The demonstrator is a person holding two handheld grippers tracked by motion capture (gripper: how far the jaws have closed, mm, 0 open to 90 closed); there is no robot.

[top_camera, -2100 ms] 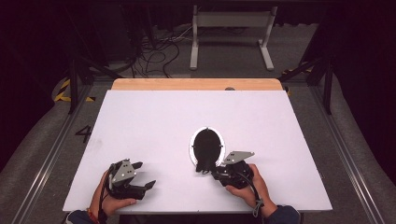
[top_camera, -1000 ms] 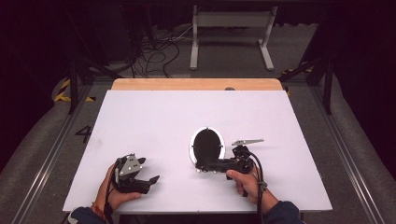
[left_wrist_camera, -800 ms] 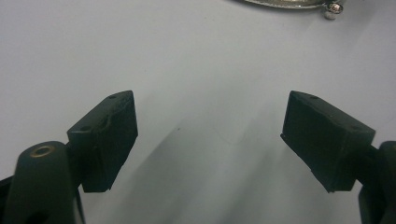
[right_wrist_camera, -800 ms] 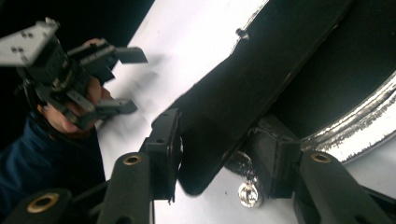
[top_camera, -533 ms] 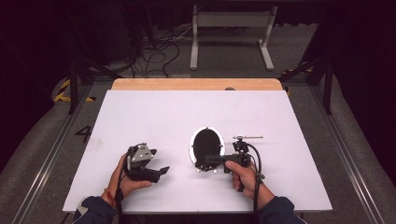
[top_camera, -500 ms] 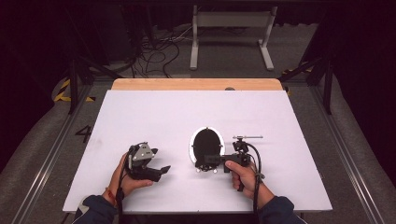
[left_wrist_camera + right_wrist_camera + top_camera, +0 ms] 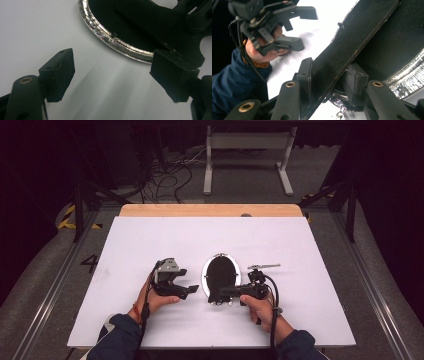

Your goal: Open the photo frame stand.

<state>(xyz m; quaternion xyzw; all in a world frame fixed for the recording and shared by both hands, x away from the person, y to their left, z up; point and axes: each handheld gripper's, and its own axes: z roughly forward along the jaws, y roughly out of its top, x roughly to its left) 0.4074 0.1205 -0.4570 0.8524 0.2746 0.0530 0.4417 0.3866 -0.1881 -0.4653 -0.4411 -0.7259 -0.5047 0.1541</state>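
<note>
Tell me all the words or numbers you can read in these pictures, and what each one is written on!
"4": a dark number on the grey floor, just left of the white table.
No other words, labels or brands can be read: none on the oval black mirror with the silver rim, none on the grippers.

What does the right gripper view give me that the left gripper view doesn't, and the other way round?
Right gripper view: the right claw, which has just been closing, clamped on the black flap, plus the left claw in a hand with a blue sleeve. Left gripper view: the left claw's pads standing open, nothing between them, over the white table. Both: the flap and the oval's silver rim.
</note>
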